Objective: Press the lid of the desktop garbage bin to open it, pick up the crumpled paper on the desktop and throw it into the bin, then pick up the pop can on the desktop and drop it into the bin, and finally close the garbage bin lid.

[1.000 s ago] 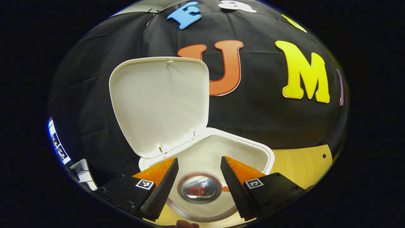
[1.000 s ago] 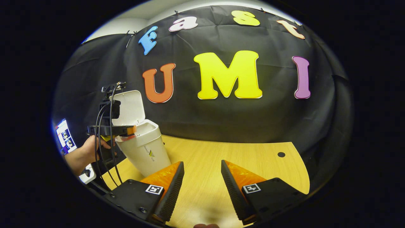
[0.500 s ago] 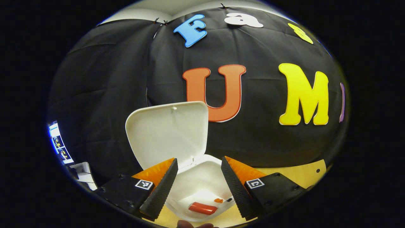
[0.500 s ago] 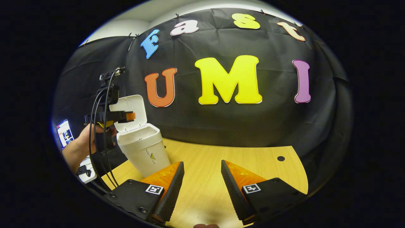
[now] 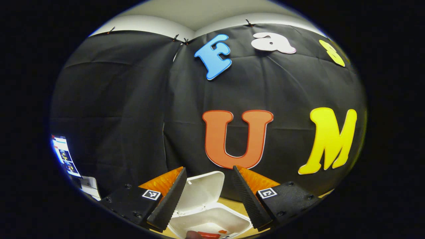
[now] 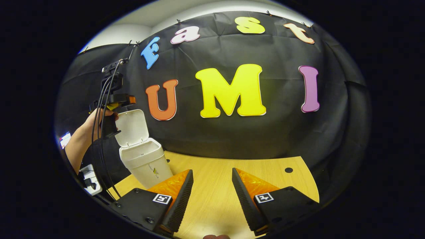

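Wooden desktop (image 6: 212,172): bin (image 6: 144,162), lid (image 6: 132,127) up, pop can (image 5: 209,235) inside. Left gripper (image 5: 207,196) above, fingers apart, empty. Right gripper (image 6: 211,196) apart, empty.

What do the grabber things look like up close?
Each hand-held gripper has two wedge-shaped fingers with ridged inner faces, on black blocks carrying small square black-and-white markers. The other hand-held gripper is a black frame with a camera on top and black cables hanging down.

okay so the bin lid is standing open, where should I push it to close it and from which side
Judging by its pose, push the lid near its free top edge, from behind and above: it stands upright, hinged at the back rim of the bin. The left gripper, jaws open, hangs just above.
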Demonstrator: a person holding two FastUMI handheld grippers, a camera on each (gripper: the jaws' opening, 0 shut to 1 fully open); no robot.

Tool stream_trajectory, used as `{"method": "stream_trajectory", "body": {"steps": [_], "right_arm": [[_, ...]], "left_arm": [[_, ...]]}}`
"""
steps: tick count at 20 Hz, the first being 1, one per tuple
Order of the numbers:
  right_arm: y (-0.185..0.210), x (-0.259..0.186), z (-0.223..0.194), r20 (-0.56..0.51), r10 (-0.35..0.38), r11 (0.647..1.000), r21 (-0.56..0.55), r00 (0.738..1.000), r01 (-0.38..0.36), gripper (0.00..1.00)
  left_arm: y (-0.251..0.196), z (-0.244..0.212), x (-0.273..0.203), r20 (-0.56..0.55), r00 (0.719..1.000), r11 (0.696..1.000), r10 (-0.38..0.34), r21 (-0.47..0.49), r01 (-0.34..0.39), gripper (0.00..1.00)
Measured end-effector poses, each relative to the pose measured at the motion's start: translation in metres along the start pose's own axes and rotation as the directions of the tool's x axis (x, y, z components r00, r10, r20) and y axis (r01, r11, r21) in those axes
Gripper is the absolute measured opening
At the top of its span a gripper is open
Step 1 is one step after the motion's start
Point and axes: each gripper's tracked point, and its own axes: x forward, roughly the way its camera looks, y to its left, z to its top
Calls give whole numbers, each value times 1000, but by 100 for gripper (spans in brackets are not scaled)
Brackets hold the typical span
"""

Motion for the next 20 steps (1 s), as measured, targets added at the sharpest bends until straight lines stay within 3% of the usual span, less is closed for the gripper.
{"method": "stream_trajectory", "body": {"steps": [6, 14, 20], "right_arm": [[-1, -5, 14, 2, 0, 998, 58, 1000, -1, 75], [-12, -10, 10, -10, -16, 996, 84, 1000, 17, 75], [-22, -15, 4, -15, -17, 993, 113, 1000, 19, 75]], "left_arm": [[41, -8, 37, -110, 976, 982, 189, 32, -187, 90], [48, -37, 47, -199, 948, 968, 250, 44, -246, 89], [35, -50, 27, -233, 947, 973, 222, -15, -232, 90]]}}
